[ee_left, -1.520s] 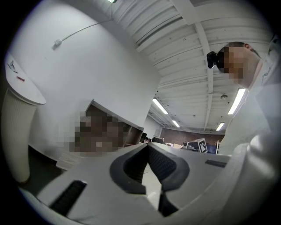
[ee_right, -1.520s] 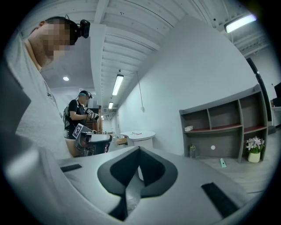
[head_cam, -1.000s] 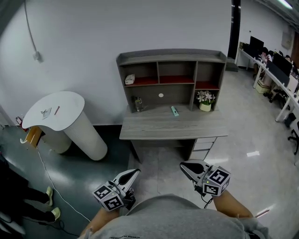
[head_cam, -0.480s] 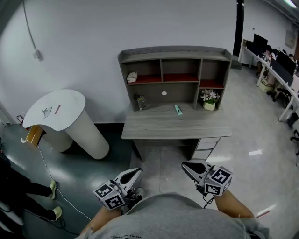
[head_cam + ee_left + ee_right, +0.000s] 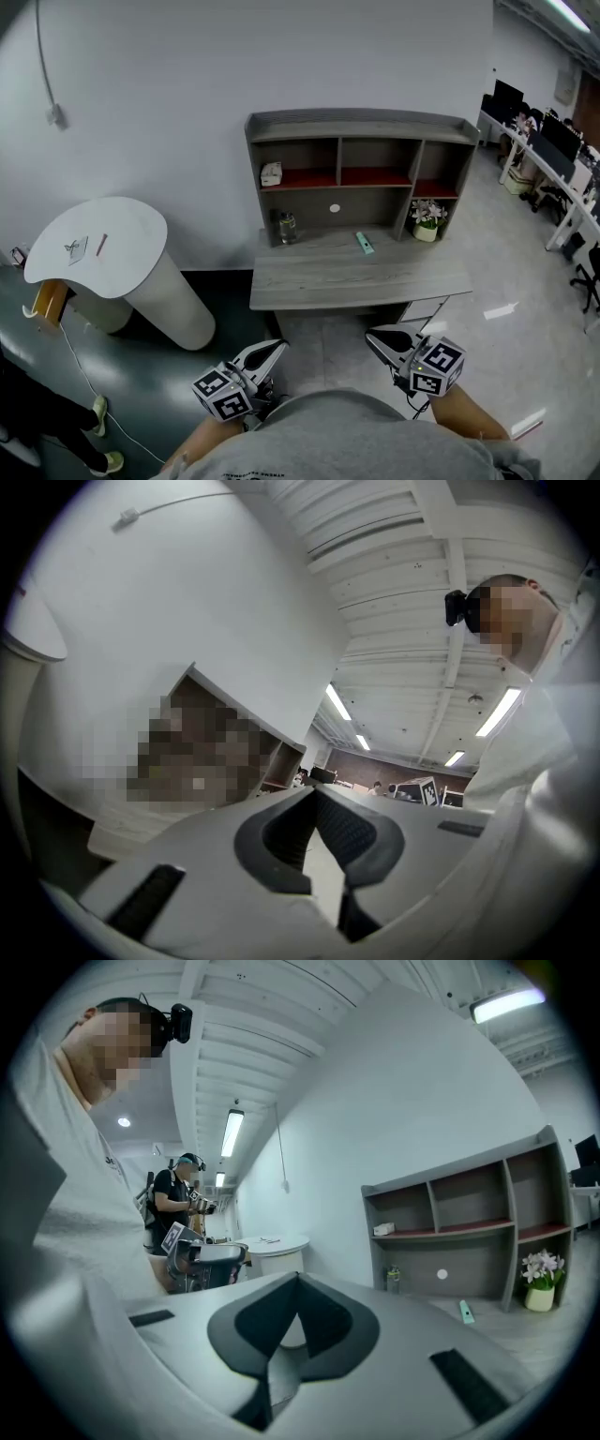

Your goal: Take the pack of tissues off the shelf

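The pack of tissues (image 5: pixel 272 173) is a small white packet on the red board in the left compartment of the grey shelf unit (image 5: pixel 361 127), which stands on a grey desk (image 5: pixel 309 286) against the wall. In the right gripper view the pack of tissues (image 5: pixel 383 1230) shows far off in the same compartment. Both grippers hang low near my body, well short of the desk. The left gripper (image 5: pixel 271 348) has its jaws closed with nothing between them, as the left gripper view (image 5: pixel 313 791) confirms. My right gripper (image 5: pixel 373 335) is also shut and empty (image 5: pixel 298 1279).
On the desk stand a glass jar (image 5: pixel 287 226), a small green item (image 5: pixel 364 243) and a flower pot (image 5: pixel 427 217). A white round table (image 5: pixel 94 248) is at the left, with a person's legs (image 5: pixel 47 441) beside it. Office desks (image 5: pixel 553 159) line the far right.
The view has shifted, so the desk and shelf sit lower and slightly right in the head view. Both grippers stay shut at the bottom of the picture.
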Demonstrator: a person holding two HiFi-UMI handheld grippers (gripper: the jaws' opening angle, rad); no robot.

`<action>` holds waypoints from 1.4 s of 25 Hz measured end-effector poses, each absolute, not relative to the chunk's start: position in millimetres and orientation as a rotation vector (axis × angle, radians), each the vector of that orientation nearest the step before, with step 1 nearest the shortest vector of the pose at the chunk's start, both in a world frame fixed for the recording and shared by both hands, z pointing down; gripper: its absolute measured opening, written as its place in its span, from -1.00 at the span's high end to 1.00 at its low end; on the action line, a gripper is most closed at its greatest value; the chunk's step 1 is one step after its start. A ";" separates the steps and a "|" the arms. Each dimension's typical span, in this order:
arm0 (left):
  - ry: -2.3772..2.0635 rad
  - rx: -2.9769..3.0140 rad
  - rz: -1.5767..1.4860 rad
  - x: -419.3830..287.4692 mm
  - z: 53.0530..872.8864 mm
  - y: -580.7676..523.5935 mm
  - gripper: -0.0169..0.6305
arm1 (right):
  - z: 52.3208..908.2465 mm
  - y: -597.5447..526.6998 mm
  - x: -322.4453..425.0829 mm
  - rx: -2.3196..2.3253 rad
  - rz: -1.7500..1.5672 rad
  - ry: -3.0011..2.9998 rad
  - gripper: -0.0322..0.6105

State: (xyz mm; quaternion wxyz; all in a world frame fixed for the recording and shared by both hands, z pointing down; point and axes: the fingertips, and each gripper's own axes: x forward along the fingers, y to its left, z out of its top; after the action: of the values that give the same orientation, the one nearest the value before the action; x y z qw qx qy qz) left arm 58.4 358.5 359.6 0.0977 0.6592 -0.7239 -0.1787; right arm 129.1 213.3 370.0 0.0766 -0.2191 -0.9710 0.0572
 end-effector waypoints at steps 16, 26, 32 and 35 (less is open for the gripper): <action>-2.071 2.012 -0.530 -144.6 362.5 433.2 0.91 | 345.3 300.7 -75.1 -0.632 0.152 -2.901 0.89; -2.061 1.959 -0.555 -195.8 371.3 416.8 0.91 | 354.8 278.8 -125.2 -0.628 0.186 -2.882 0.88; -2.131 1.897 -0.508 -218.9 375.4 386.2 0.91 | 368.2 236.1 -159.4 -0.712 0.242 -2.866 0.88; -2.192 1.839 -0.487 -237.2 380.2 364.3 0.91 | 371.5 208.4 -185.7 -0.797 0.254 -2.857 0.88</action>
State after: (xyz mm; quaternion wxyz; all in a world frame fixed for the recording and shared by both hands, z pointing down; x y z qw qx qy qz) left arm -237.2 364.3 380.2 0.1193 0.6292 -0.7497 -0.1665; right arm -185.7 208.4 371.5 0.0823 -0.2668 -0.9565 0.0851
